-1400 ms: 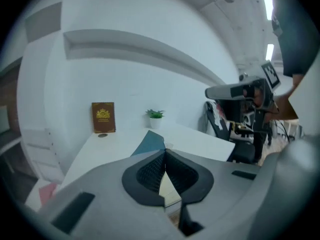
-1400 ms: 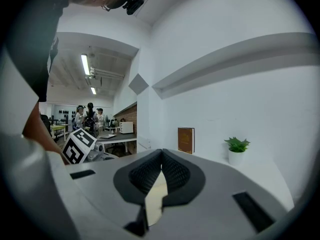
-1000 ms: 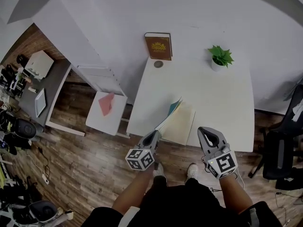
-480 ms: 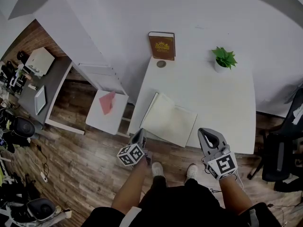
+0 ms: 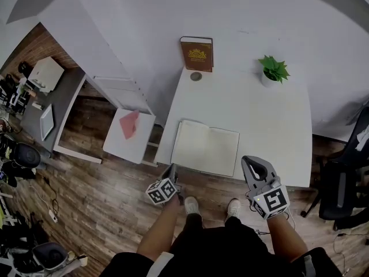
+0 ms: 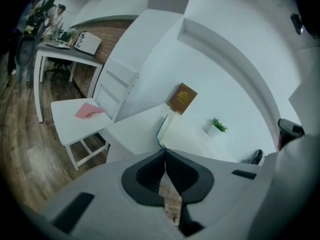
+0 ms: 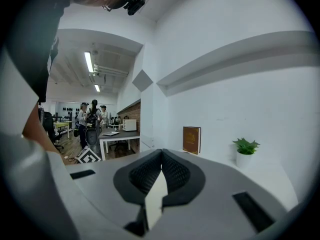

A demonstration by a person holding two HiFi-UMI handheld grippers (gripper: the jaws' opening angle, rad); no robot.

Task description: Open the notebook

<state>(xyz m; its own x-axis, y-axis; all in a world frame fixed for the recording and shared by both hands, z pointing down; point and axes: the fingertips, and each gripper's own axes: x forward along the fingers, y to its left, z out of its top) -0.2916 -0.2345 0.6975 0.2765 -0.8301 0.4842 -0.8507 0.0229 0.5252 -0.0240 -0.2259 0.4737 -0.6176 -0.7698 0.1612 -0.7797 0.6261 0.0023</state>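
Note:
The notebook (image 5: 206, 148) lies open and flat on the white table (image 5: 259, 114), cream pages up, near the front left edge. In the left gripper view the notebook (image 6: 175, 130) shows just beyond the jaws, a teal cover edge along its left side. My left gripper (image 5: 171, 171) hangs shut and empty just off the table's front edge, below the notebook's left corner. My right gripper (image 5: 254, 165) is shut with nothing in it, at the front edge right of the notebook. The closed jaws fill the lower part of the left gripper (image 6: 165, 152) and right gripper (image 7: 161, 152) views.
A brown book (image 5: 196, 55) leans on the wall at the table's back, a small round object (image 5: 196, 77) in front of it. A potted plant (image 5: 271, 71) stands back right. A white side table with pink paper (image 5: 129, 126) is left; a black chair (image 5: 346, 183) is right.
The notebook's cover, half raised a second ago, now lies flat open. My left gripper has drawn back and down off the table's front edge. The right gripper has stayed still.

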